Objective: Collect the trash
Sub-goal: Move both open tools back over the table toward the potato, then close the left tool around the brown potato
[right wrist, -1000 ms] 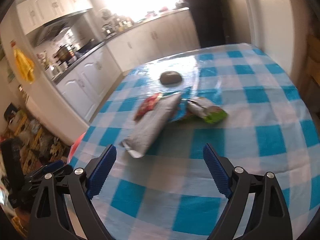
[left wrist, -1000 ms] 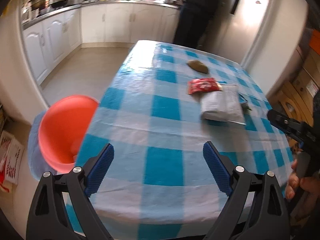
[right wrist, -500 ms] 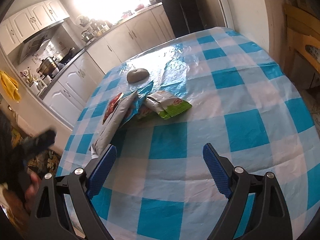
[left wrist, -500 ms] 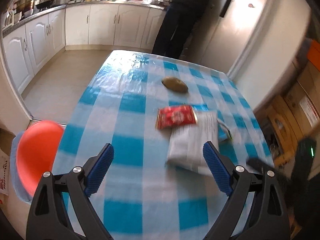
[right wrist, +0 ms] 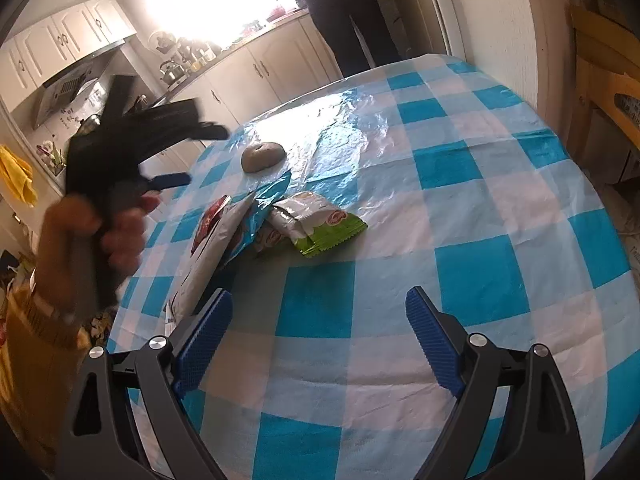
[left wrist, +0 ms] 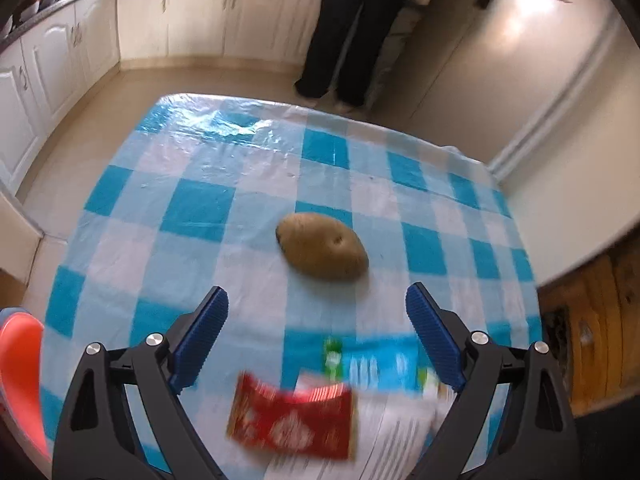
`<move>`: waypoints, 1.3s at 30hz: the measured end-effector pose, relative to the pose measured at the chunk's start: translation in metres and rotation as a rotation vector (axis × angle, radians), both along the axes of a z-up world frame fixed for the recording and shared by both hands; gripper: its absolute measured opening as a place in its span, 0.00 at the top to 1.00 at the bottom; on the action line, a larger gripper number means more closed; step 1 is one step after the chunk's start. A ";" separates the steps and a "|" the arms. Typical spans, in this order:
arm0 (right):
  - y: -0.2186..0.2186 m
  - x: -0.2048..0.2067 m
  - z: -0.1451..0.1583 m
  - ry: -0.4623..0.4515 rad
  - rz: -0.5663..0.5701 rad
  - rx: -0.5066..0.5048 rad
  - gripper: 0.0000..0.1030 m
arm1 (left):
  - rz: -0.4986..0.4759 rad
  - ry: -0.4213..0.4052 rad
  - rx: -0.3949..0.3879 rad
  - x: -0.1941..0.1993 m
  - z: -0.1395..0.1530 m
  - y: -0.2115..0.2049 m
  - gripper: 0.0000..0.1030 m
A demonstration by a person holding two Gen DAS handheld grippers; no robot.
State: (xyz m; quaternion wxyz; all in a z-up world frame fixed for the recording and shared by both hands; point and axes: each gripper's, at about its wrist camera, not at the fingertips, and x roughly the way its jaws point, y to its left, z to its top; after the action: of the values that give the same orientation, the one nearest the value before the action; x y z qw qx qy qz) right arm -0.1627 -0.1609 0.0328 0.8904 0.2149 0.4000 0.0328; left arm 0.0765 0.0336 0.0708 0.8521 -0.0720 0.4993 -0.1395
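i am looking down at a table covered with a blue and white checked plastic cloth (left wrist: pixel 192 216) in a kitchen. my left gripper (left wrist: pixel 316 316) has its blue-padded jaws spread wide with nothing between them. directly below its fingers lies the trash: a red snack wrapper (left wrist: pixel 292 424), blurred, overlapping a white printed packet (left wrist: pixel 400 432) toward the right finger, with a blue wrapper (left wrist: pixel 376 364) just behind them. ahead of the fingertips, nearly centred between them, a potato (left wrist: pixel 322 246) rests on the cloth, apart from the wrappers. an orange bowl-shaped object (left wrist: pixel 18 380) shows at the far left edge, beside the left finger and off the table.

my right gripper (right wrist: pixel 318 316) is also open wide and empty, hanging over bare cloth. ahead and to the left of its left finger sits the same heap of trash: the long white packet (right wrist: pixel 204 264) reaches almost to that fingertip, with the red wrapper (right wrist: pixel 210 220) and blue wrapper (right wrist: pixel 260 216) against it, and a green and white snack bag (right wrist: pixel 316 224) at the right end of the heap. the potato (right wrist: pixel 263 157) lies beyond them. further left, my left hand (right wrist: pixel 92 236) grips the handle of the left gripper, which appears dark and blurred above the table's left edge. a person in dark trousers (left wrist: pixel 344 28) stands at the counter past the far end of the table.
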 end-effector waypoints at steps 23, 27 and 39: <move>-0.017 0.001 -0.007 -0.002 -0.013 0.048 0.15 | 0.158 0.180 0.259 0.074 -0.047 -0.049 0.12; -0.020 0.003 -0.008 0.003 -0.018 0.049 0.15 | 0.126 0.168 0.266 0.070 -0.046 -0.045 0.12; -0.014 0.009 -0.008 0.007 0.027 0.021 0.15 | 0.125 0.196 0.279 0.052 -0.041 0.025 0.12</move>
State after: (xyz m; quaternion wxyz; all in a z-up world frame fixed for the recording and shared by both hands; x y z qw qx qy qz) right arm -0.1541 -0.1750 0.0249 0.8861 0.2188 0.4058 0.0481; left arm 0.1281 0.0586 0.0296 0.8079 0.0027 0.5892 -0.0078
